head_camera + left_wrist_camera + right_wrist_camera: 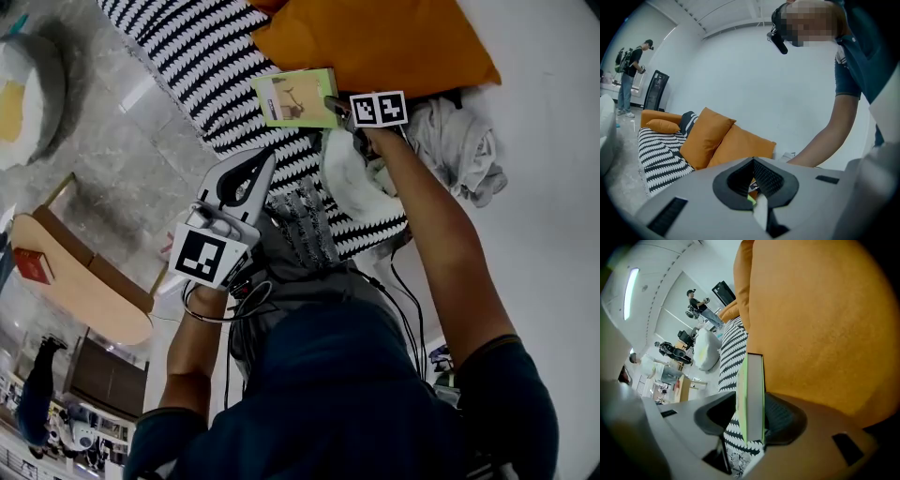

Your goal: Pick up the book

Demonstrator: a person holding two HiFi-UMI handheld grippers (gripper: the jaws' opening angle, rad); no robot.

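Observation:
A thin book with a light green cover (295, 97) lies on the black-and-white striped cover (197, 56), close to the orange cushion (375, 42). My right gripper (339, 108) is at the book's right edge. In the right gripper view the book (752, 380) stands edge-on between the wide jaws of the right gripper (751, 411). The right pad (780, 416) is close against the pages, and a thin gap shows on the left side. My left gripper (262, 159) hovers lower left of the book, holding nothing. Its tips meet in the left gripper view (753, 161).
A crumpled white cloth (459, 141) lies right of the book on the white surface. A wooden table (84, 281) and a pale bean bag (28, 94) stand on the grey floor at left. A person with a backpack (630, 75) stands far off.

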